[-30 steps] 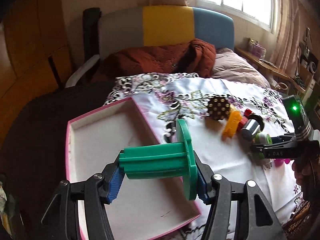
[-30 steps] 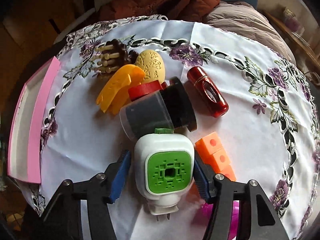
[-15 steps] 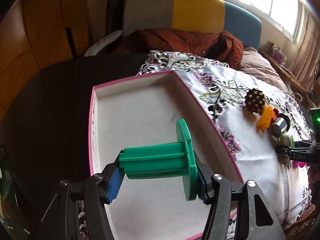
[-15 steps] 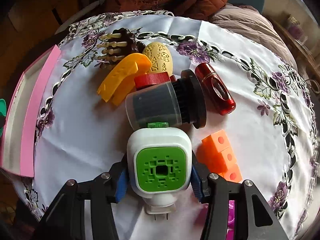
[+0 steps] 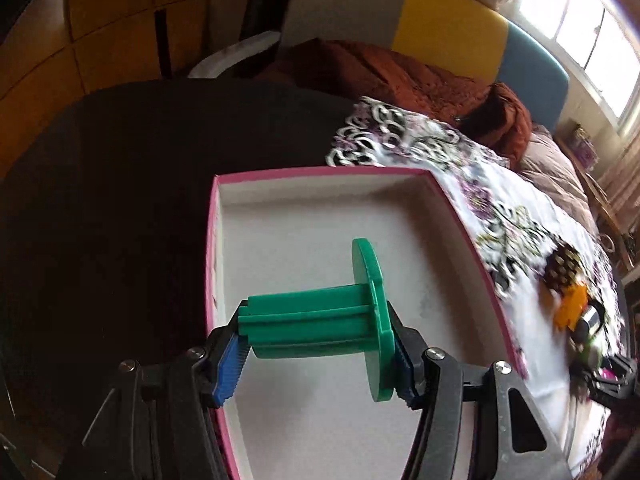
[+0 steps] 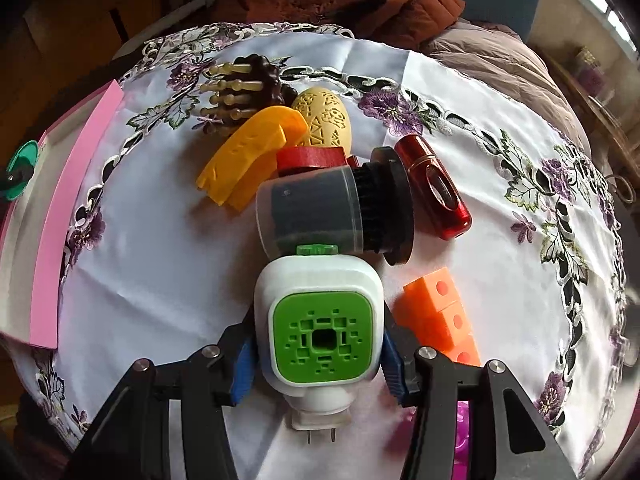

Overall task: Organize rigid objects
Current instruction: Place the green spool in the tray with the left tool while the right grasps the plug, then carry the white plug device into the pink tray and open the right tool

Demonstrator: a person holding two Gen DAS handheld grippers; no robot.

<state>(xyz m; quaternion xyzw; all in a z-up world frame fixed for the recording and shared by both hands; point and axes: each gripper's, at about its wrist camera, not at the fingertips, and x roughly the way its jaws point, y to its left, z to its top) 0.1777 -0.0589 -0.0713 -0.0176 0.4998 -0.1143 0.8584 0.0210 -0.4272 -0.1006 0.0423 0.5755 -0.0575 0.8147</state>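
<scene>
The left gripper [image 5: 316, 354] has moved further over the pink-rimmed white box [image 5: 320, 236], squeezing the green plastic spool [image 5: 320, 322] sideways above it. The right gripper [image 6: 318, 364] now pinches the white and green plug-in gadget [image 6: 322, 332] on the flowery tablecloth [image 6: 160, 260].

A green spool [image 5: 320, 320] is clamped sideways between the blue pads [image 5: 228, 368] of the left gripper [image 5: 316, 364] and is held over the white floor of a pink-rimmed box [image 5: 320, 174], beside a floral cloth [image 5: 516, 216].
</scene>
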